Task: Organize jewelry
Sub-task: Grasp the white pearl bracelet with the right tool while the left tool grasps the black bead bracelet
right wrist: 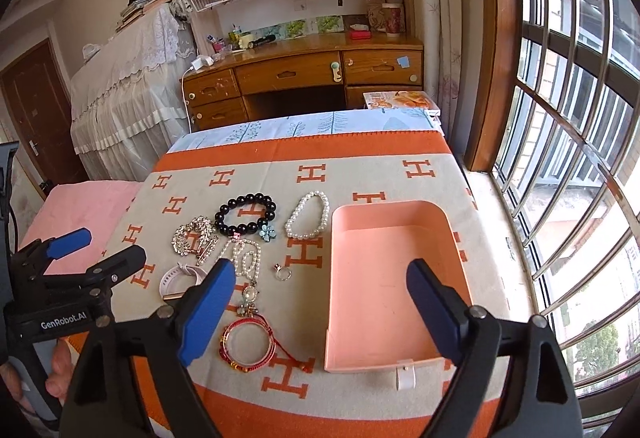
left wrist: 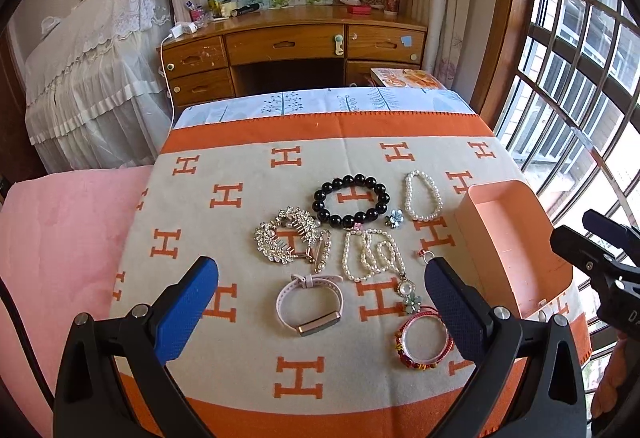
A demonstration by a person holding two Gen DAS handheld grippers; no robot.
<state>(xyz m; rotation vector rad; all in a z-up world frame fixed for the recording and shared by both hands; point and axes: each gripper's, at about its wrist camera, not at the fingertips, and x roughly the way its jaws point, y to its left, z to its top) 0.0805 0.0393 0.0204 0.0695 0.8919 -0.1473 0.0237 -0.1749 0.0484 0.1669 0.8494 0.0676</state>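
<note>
Here, left claw spread above jewelry; right claw spread, empty, by pink tray

Right blue pad hides part of the pink watch.

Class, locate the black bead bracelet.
In the left wrist view, the black bead bracelet lies mid-cloth, left of the white pearl bracelet, behind the silver brooch.
</note>
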